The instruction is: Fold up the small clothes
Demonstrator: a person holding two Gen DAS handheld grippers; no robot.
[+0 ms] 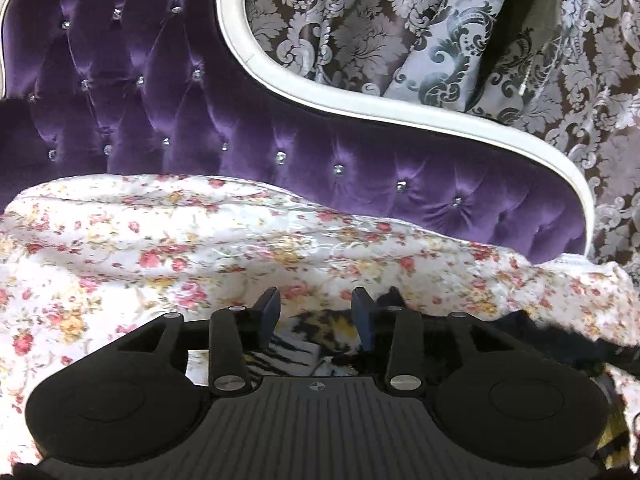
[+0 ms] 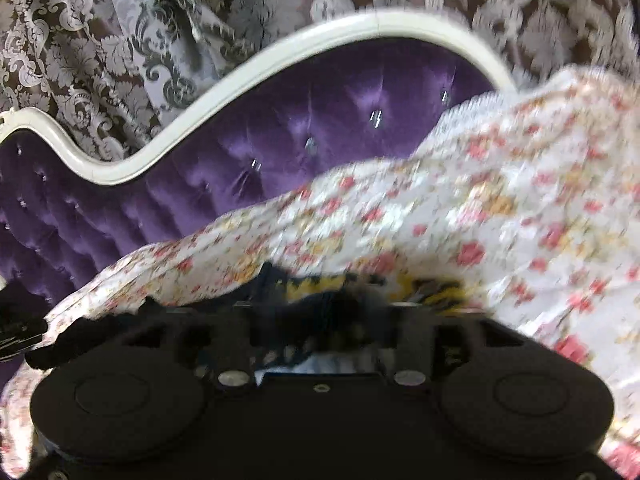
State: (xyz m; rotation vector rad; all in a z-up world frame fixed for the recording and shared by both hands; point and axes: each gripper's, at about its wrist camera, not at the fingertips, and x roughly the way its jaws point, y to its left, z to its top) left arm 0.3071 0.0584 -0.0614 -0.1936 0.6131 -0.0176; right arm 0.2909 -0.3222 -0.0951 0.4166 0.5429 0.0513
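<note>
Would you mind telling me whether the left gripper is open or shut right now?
Open. The left gripper shows a clear gap between its blue-padded fingers, with the yellow-and-black patterned garment visible through the gap, not pinched.

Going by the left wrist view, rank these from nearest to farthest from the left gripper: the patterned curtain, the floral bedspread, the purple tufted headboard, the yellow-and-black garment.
1. Yellow-and-black garment: right between the fingers of the left gripper.
2. Floral bedspread: spread just beyond and around the fingers.
3. Purple tufted headboard: rising behind the bedspread.
4. Patterned curtain: behind the headboard's white frame, top right.
</note>
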